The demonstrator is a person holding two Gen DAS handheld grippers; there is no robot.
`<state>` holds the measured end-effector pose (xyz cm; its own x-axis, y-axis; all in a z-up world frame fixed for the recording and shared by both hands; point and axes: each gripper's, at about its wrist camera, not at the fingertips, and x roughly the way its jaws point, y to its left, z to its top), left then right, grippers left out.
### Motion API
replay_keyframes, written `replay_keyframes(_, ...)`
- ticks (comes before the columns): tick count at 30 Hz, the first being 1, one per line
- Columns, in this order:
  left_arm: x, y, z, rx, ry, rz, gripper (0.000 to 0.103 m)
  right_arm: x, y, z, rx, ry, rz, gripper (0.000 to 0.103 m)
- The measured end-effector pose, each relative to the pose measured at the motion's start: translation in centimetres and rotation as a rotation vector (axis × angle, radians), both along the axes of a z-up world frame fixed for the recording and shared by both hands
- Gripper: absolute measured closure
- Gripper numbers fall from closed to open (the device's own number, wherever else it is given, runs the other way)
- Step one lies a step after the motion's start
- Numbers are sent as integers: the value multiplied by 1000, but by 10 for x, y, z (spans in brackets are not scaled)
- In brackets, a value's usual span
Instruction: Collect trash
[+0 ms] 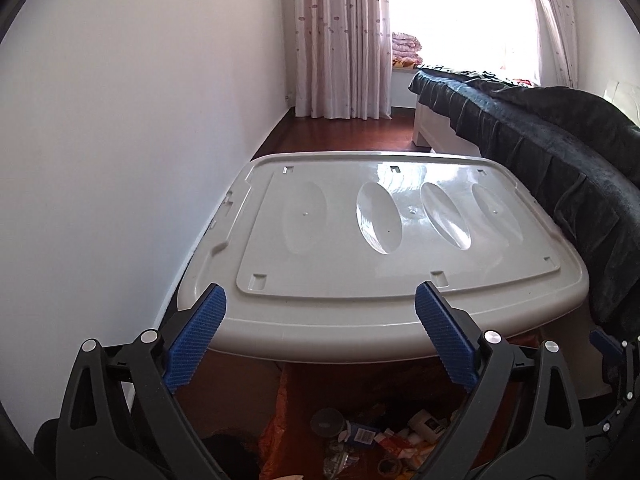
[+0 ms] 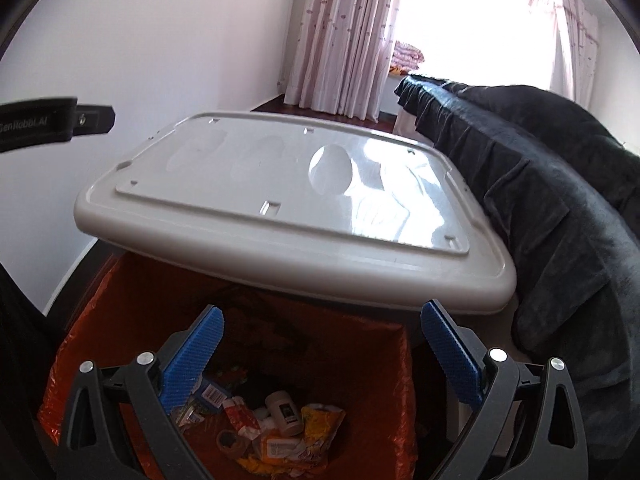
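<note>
Blocking the orange-lined bin's [image 2: 360, 344] far side, the lid [image 2: 280, 208] hides its rim.

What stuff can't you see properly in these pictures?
- Trash bin: its back is hidden under the grey lid in both views.
- Trash: the right claw covers some of it; small labels are unreadable.
- Window: glare whites it out.
- Left view: the bottom edge cuts off the trash, and the left claw frames it.
</note>
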<state>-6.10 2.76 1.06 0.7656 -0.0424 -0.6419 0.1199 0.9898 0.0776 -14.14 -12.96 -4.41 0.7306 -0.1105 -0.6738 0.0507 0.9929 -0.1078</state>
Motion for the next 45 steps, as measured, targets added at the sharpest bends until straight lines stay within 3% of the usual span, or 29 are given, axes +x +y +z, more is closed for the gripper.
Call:
replay_keyframes(14,16,-8,20,-52,-31,-35,9,41,-12,67,-29,-187,-21,6)
replay_keyframes(23,27,-21,20,-14,-39,-55,8,51,-11,56,-20,-175,-16,5)
replay_keyframes(38,39,-22,14,-31,-29,-48,8,67,-9,47,-7,-156,-28,5)
replay_keyframes(45,48,-24,23,19,-86,-40,8,68,-6,42,-22,-149,-22,5)
